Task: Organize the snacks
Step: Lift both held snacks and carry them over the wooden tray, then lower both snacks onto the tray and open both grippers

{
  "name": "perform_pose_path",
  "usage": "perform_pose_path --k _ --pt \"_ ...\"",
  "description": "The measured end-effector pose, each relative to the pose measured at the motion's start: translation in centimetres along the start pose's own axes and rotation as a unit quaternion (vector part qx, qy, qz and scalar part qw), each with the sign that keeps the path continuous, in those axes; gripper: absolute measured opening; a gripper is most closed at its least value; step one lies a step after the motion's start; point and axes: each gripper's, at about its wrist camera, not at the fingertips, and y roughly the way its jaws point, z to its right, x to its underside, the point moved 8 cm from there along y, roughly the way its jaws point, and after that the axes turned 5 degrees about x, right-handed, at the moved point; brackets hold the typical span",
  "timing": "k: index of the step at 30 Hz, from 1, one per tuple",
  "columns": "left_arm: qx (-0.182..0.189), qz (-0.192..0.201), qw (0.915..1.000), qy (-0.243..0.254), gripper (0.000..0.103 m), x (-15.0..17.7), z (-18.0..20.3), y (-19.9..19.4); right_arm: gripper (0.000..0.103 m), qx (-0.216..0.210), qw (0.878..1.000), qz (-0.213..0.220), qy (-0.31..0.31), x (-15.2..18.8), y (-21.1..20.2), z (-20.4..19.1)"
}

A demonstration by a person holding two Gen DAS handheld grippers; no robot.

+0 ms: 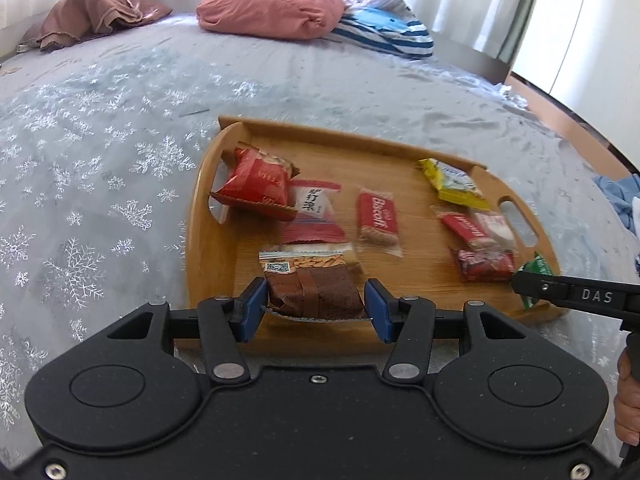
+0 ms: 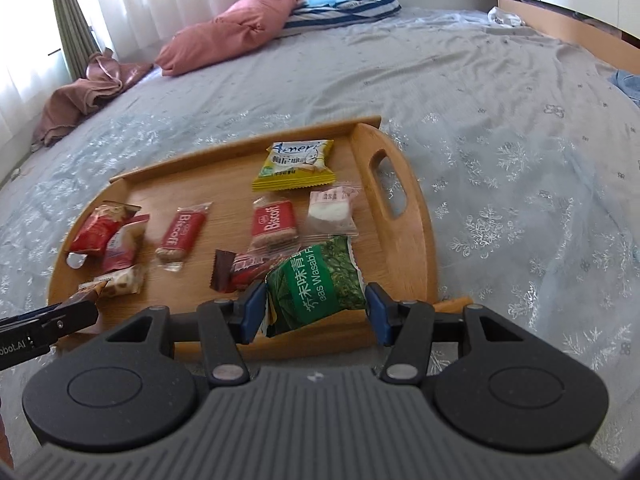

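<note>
While you hold both tools over the near edge of the oval bamboo tray with cut-out handles (image 1: pixel 208 216), your left gripper (image 1: pixel 316 306) pinches a brown snack packet with a picture of almonds (image 1: pixel 316 286) between its blue pads (image 1: pixel 253 309). This packet sits low over the near rim of the tray; whether its bottom edge touches the wood, you cannot tell from this angle.

Your right gripper (image 2: pixel 316 306) pinches a green packet of wasabi peas (image 2: pixel 316 284) in the same way, at the near right part of the tray, just beside a dark red wrapped bar (image 2: pixel 244 270).

On the tray lie the other snacks: a red puffy bag (image 1: pixel 254 184) against the left handle, a white and red sachet (image 1: pixel 314 208) touching it, a red Biscoff biscuit (image 1: pixel 378 218) in the middle, a second Biscoff packet (image 2: pixel 274 224) further right, a yellow wafer packet (image 2: pixel 296 164) at the far right, and a clear sachet with white filling (image 2: pixel 332 212) near the right handle.

The tray rests on a grey bedspread with silver snowflakes (image 1: pixel 100 200). A pink pillow (image 1: pixel 272 10) and a blue striped cloth (image 1: pixel 388 32) are well apart, at the far end.
</note>
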Motion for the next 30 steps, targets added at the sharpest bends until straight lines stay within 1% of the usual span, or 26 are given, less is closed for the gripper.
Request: perform_pose_path --k 4,11,17,20,21,23,25,26,27,30 --pt "-0.013 -0.001 0.9999 -0.005 0.051 -0.3 -0.5 1.0 0.057 0.008 1.000 -0.003 0.000 -0.2 0.9 -0.1" --pt "-0.027 -0.002 0.9996 -0.011 0.050 -0.6 -1.2 2.3 0.057 0.010 1.000 -0.004 0.029 -0.3 2.1 0.4" --pt "-0.033 0.003 0.9994 -0.009 0.051 -0.8 -1.2 2.7 0.058 0.014 0.999 -0.003 0.028 -0.5 2.7 0.2" --pt "-0.037 0.002 0.9993 -0.006 0.051 -0.8 -1.2 2.6 0.062 0.011 1.000 -0.004 0.027 -0.4 2.7 0.1" --pt "-0.039 0.003 0.9992 -0.004 0.052 -0.8 -1.2 2.5 0.069 0.009 1.000 -0.005 0.026 -0.4 2.6 0.1" --pt "-0.041 0.004 0.9991 0.003 0.058 -0.7 -1.1 2.2 0.073 0.007 1.000 -0.003 0.025 -0.4 2.4 0.1" --pt "-0.037 0.008 0.9992 0.010 0.069 -0.6 -0.9 1.7 0.076 0.007 1.000 -0.001 0.023 -0.4 2.2 0.1" --pt "-0.036 0.011 0.9992 0.013 0.073 -0.6 -0.7 1.4 0.077 0.006 1.000 0.000 0.021 -0.4 2.1 0.1" --pt "-0.035 0.015 0.9991 0.016 0.079 -0.7 -0.6 1.1 0.079 0.005 1.000 0.000 0.019 -0.4 1.9 0.1" --pt "-0.034 0.022 0.9988 0.029 0.083 -0.7 -0.2 0.1 0.085 0.005 1.000 0.007 0.008 -0.4 1.2 -0.1"
